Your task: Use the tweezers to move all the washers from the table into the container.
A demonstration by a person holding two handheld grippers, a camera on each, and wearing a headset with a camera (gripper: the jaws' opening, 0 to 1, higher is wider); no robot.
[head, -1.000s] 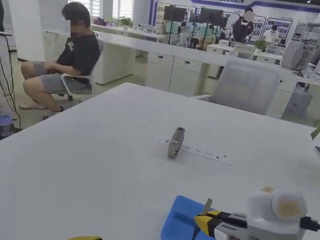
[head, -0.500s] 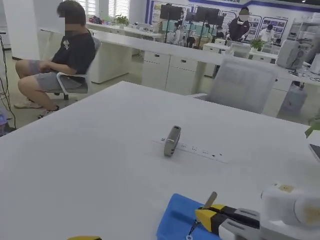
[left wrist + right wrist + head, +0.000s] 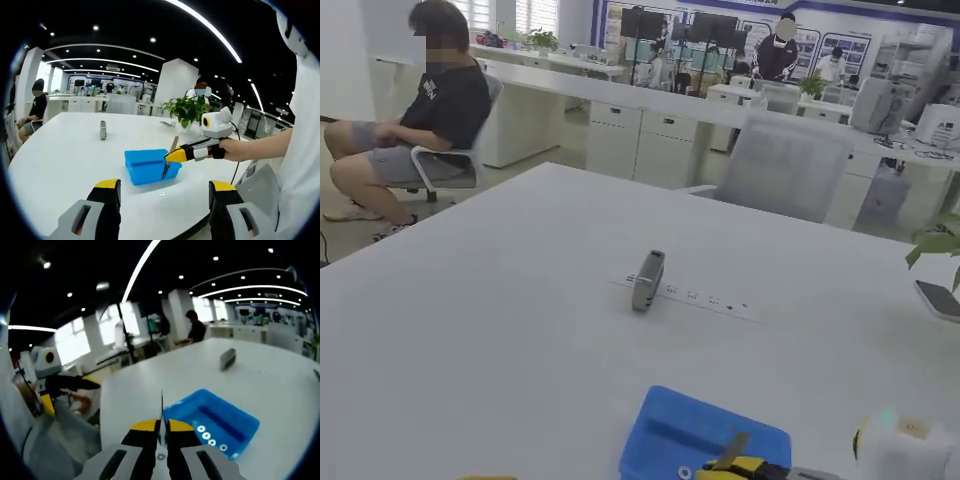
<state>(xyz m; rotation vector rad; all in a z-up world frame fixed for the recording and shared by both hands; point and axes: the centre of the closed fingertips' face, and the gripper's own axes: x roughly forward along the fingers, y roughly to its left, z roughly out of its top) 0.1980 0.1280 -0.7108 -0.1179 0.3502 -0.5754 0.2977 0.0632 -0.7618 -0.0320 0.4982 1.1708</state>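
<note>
The blue container (image 3: 705, 435) sits on the white table (image 3: 500, 330) near its front edge. Several washers (image 3: 210, 437) lie in a row inside the container (image 3: 215, 420). My right gripper (image 3: 161, 426) is shut on the thin metal tweezers (image 3: 161, 407), which point toward the container's near rim. From the left gripper view, the right gripper (image 3: 175, 155) holds the tweezers (image 3: 166, 167) tips-down over the container (image 3: 150, 165). One small washer (image 3: 161, 193) lies on the table in front of it. My left gripper (image 3: 165, 192) stands open, holding nothing.
A power strip with a grey adapter (image 3: 647, 280) lies mid-table. A phone (image 3: 940, 298) and a potted plant (image 3: 185, 107) are at the right. A grey chair (image 3: 785, 165) stands beyond the far edge. A person sits on a chair (image 3: 420, 120) at the far left.
The head camera has swung, shifting the whole scene. The right gripper with the tweezers has drawn back toward me, lower over the container's near part.
</note>
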